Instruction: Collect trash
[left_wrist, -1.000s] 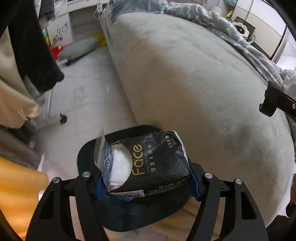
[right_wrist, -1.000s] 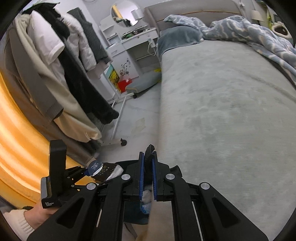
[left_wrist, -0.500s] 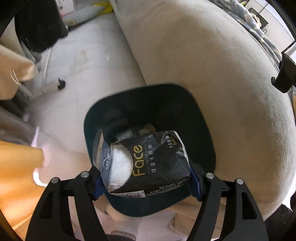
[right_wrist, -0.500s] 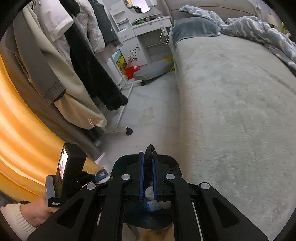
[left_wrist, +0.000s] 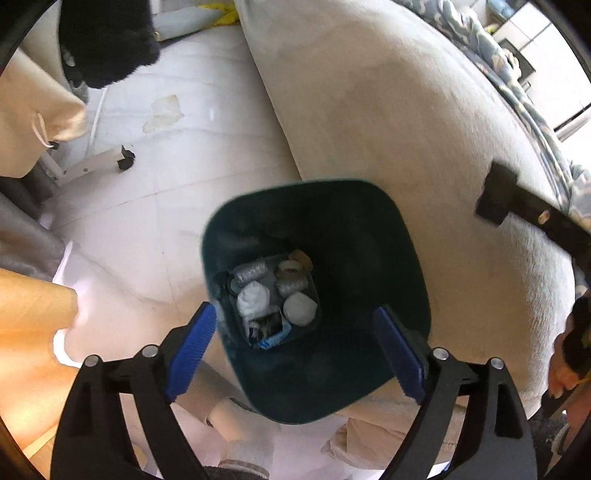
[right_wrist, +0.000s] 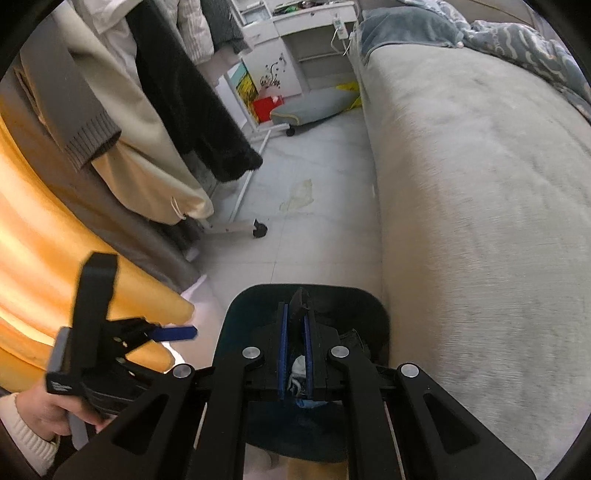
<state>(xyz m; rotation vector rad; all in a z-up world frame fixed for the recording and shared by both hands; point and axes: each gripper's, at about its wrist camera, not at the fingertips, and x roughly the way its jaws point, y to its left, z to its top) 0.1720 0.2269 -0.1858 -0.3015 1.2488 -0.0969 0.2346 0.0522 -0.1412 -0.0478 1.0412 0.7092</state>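
A dark green bin (left_wrist: 332, 206) stands on the floor against the bed. At its bottom lie white wads (left_wrist: 255, 299) and the black tissue pack (left_wrist: 267, 328). My left gripper (left_wrist: 293, 314) hangs over the bin, its jaws opening, with nothing between the blue pads. In the right wrist view the bin (right_wrist: 258, 295) lies just under my right gripper (right_wrist: 295, 314), which is shut on a thin black scrap (right_wrist: 297, 301) sticking up between the pads. The left gripper (right_wrist: 173, 332) shows at the left of that view, held by a hand (right_wrist: 48, 410).
The grey bed (right_wrist: 480, 184) runs along the right of the bin. A wheeled clothes rack (right_wrist: 236, 225) with hanging coats and an orange curtain (right_wrist: 55, 277) stand to the left. Pale tiled floor (left_wrist: 184, 147) with a stain lies beyond the bin.
The left gripper opened and the black tissue pack dropped into the bin. Both grippers moved forward and tilted down over the bin. The right one stayed shut on the scrap.
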